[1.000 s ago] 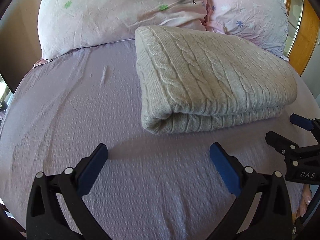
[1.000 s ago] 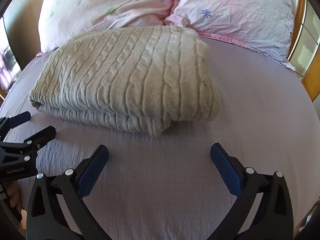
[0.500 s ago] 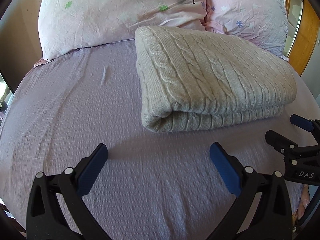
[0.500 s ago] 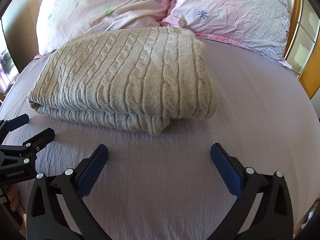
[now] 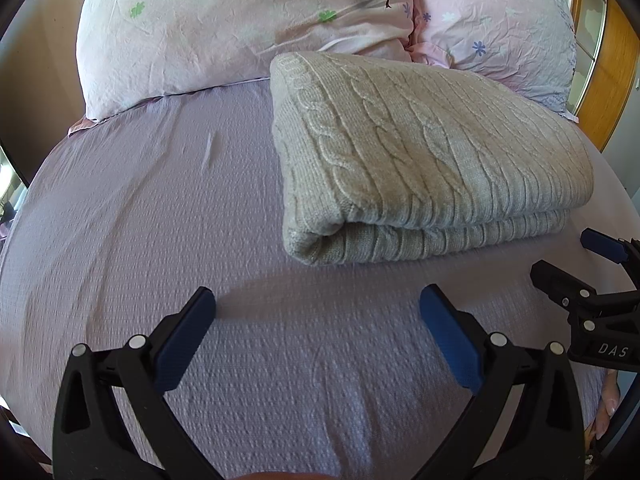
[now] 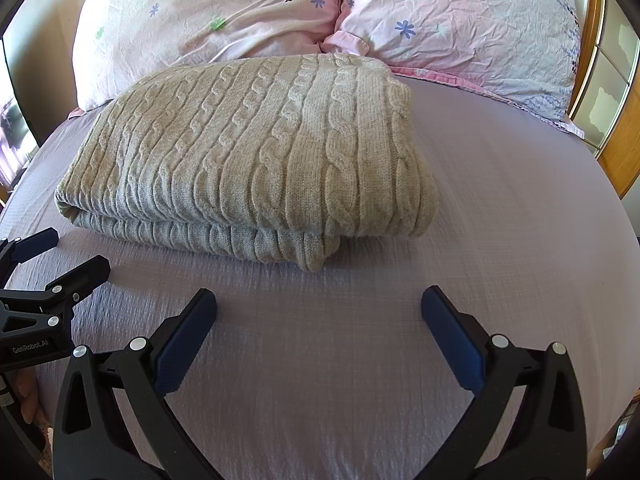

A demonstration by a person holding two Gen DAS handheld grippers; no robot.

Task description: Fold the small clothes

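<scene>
Your left tool [image 5: 316,312] and right tool [image 6: 318,312] both hang spread wide with nothing between their pads, just above the lilac bed sheet [image 5: 132,216], a little short of the garment. The knitted sweater [image 6: 248,152] lies folded into a thick rectangle on the bed, its far edge near the two pink pillows [image 6: 208,12], its rolled fold facing you. Your tools sit side by side at its near edge, apart from the wool. That placement suggests you are done folding, or are lining up one more fold. One lower corner [image 6: 316,256] pokes out from under the top layer on your right side; tuck it if you want a squarer stack.
</scene>
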